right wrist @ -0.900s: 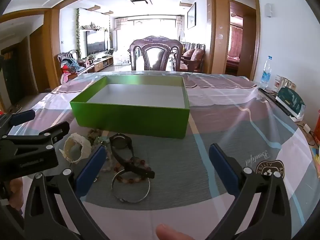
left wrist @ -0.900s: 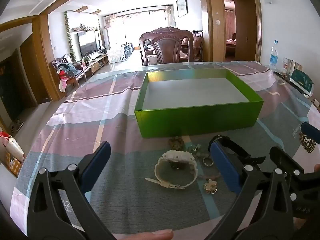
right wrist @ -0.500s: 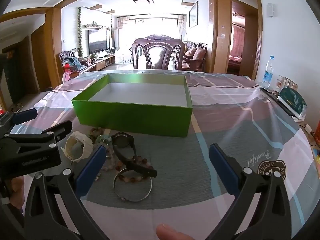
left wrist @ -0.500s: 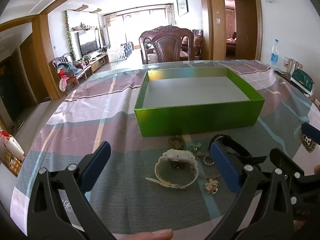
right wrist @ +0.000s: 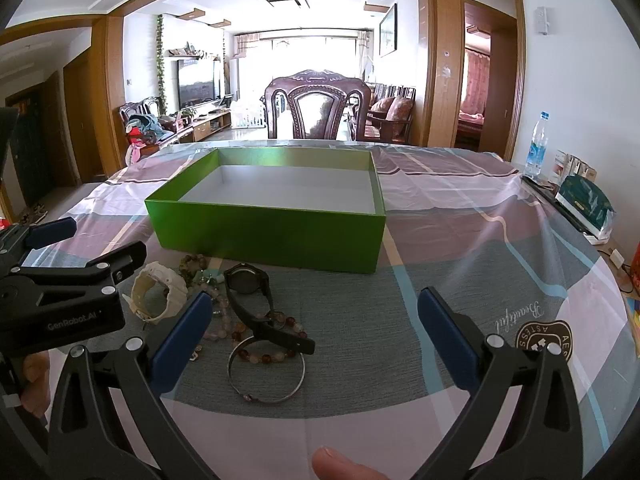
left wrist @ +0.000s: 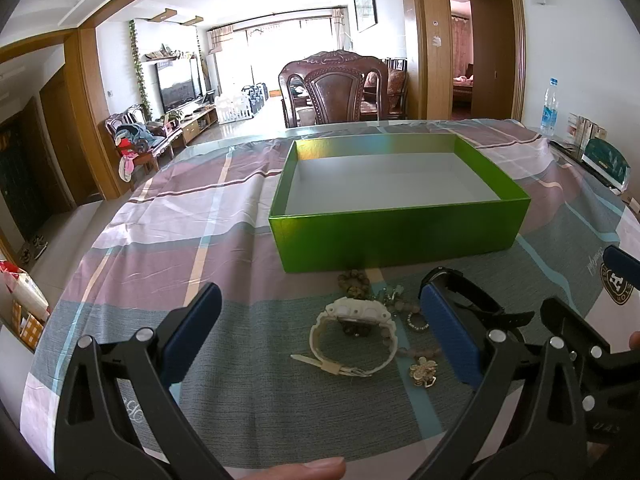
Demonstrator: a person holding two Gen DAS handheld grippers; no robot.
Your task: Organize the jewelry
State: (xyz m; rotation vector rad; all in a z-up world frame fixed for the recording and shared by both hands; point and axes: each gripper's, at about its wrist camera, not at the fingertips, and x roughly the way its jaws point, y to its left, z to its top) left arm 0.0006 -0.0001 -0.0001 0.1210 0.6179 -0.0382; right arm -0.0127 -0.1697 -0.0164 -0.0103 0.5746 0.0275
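An empty green box stands on the checked tablecloth. In front of it lies a jewelry pile: a white watch, a black watch, bead bracelets, a silver bangle, a gold flower brooch and a small ring. My left gripper is open above the white watch. My right gripper is open, low over the cloth just right of the pile. Neither holds anything.
A dark wooden chair stands behind the table. A water bottle, small cartons and a teal tissue pack sit along the table's right edge. The left gripper's body shows in the right wrist view.
Both grippers have edged slightly forward toward the box and the pile. The jewelry has not moved and both stay open.
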